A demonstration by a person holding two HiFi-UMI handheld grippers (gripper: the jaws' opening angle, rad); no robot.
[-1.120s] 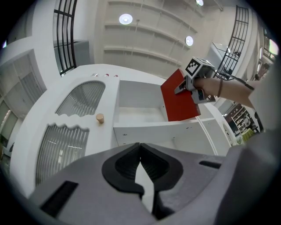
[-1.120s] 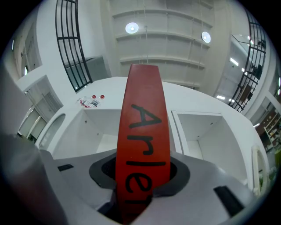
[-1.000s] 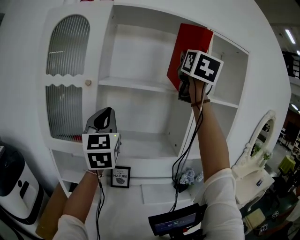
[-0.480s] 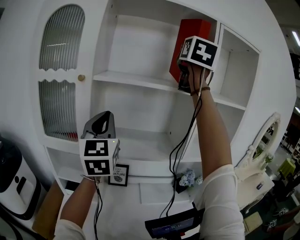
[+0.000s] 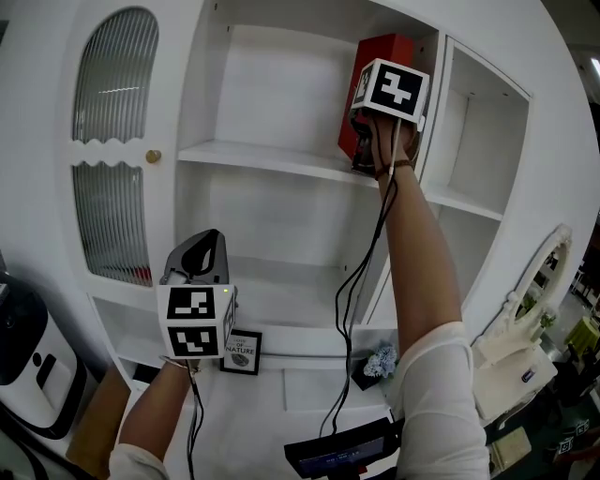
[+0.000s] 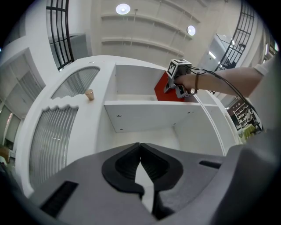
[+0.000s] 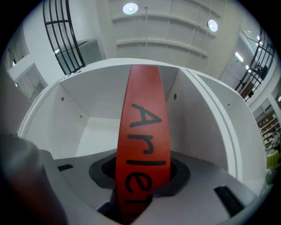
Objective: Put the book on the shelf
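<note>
white cabinet (image 5: 190,103), red book (image 5: 388,47) in upper compartment (image 5: 272,94)

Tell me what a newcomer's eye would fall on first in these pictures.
The red book stands out against the all-white cabinet. The right gripper clamps its lettered spine and holds it up in the top compartment, near the right wall. Lower left in the head view, the left gripper hangs empty with its jaws together, in front of the lower shelves.

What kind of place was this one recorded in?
Probably a large showroom or hall staged as a home: a white display cabinet under a high ceiling with round lights, black metal grilles alongside, an ornate white mirror nearby.
</note>
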